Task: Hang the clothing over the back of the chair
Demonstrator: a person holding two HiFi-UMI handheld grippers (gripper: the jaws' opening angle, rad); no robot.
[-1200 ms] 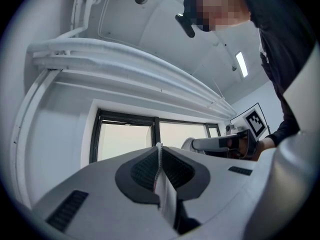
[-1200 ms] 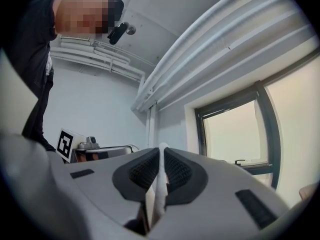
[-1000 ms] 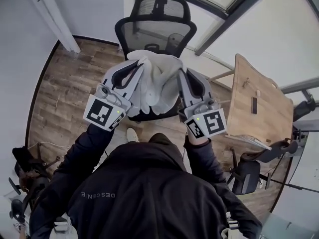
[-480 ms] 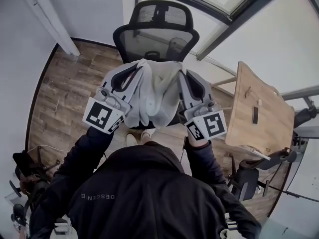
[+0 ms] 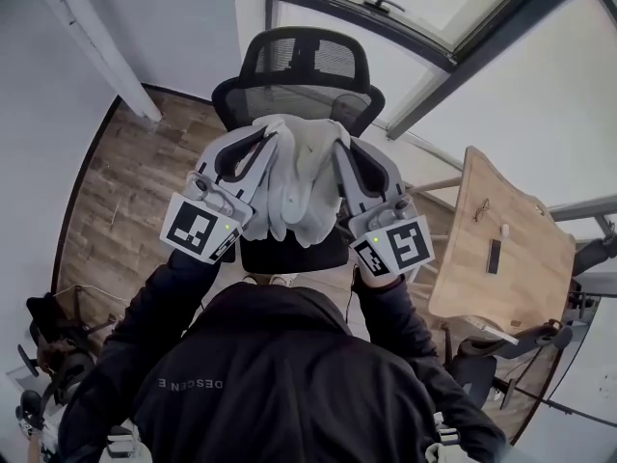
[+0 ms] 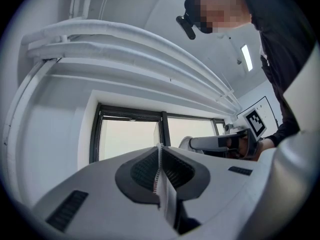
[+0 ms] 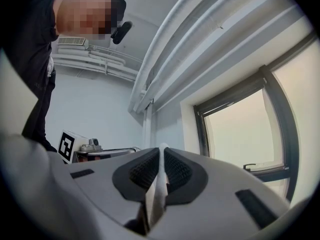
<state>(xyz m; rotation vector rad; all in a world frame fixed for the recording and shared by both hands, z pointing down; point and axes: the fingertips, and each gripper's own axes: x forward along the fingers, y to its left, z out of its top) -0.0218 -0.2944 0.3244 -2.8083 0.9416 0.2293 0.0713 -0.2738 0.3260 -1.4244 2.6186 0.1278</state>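
Both sets of jaws are clamped tight: the left gripper [image 6: 160, 156] pinches a thin fold of the white clothing [image 5: 301, 177], and the right gripper [image 7: 160, 159] pinches another. The garment sags bunched between the 2 grippers, over the seat of the black mesh chair [image 5: 299, 99], just short of its backrest.
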